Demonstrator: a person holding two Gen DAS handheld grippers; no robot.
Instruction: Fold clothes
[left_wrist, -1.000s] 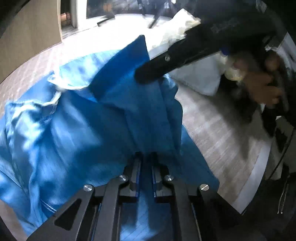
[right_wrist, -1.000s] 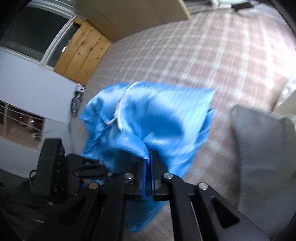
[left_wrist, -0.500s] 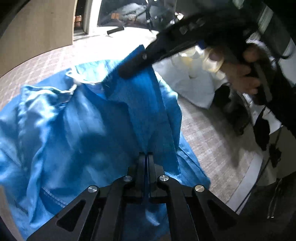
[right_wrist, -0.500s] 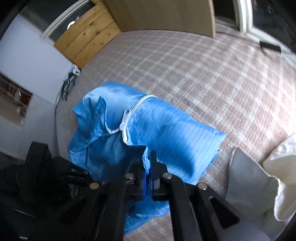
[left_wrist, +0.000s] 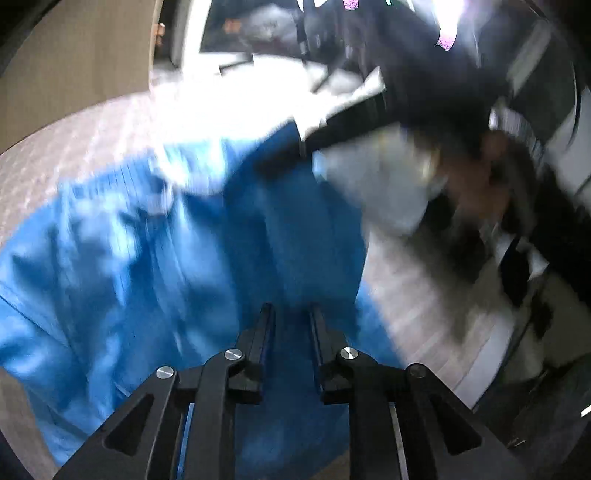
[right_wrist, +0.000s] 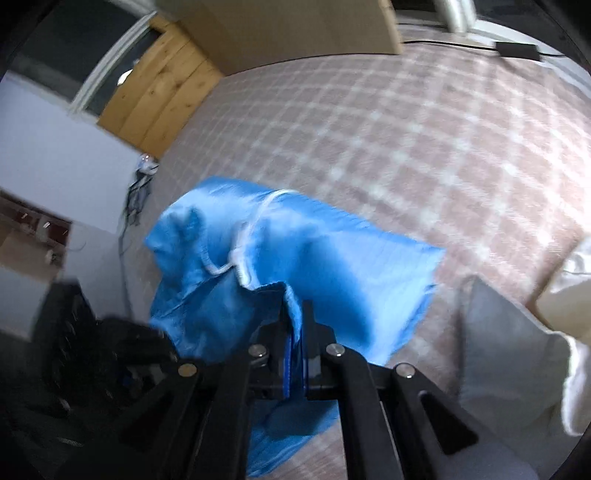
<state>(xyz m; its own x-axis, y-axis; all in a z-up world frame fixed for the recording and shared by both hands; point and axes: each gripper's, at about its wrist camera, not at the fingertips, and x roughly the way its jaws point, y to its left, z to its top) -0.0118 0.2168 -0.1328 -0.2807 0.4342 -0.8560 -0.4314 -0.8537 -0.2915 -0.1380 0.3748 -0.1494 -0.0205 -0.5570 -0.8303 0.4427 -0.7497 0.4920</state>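
Now, line by line:
Garment: a blue garment (right_wrist: 325, 266) lay crumpled on a pink checked bedcover (right_wrist: 424, 122), with a white zipper (right_wrist: 243, 254) running down its raised front.
Right gripper: the right gripper (right_wrist: 295, 317) was clamped on a fold of the blue cloth, its jaws nearly together with the fabric pinched between them.
Left gripper: the left gripper (left_wrist: 290, 314) had its jaws opening, a narrow gap between them, blue cloth lying in and under the gap; the pads were not pressing it.
Nearby: a grey pillow (right_wrist: 509, 343) sat beside the garment.
Blur: the left wrist view was smeared, so details there were unclear.
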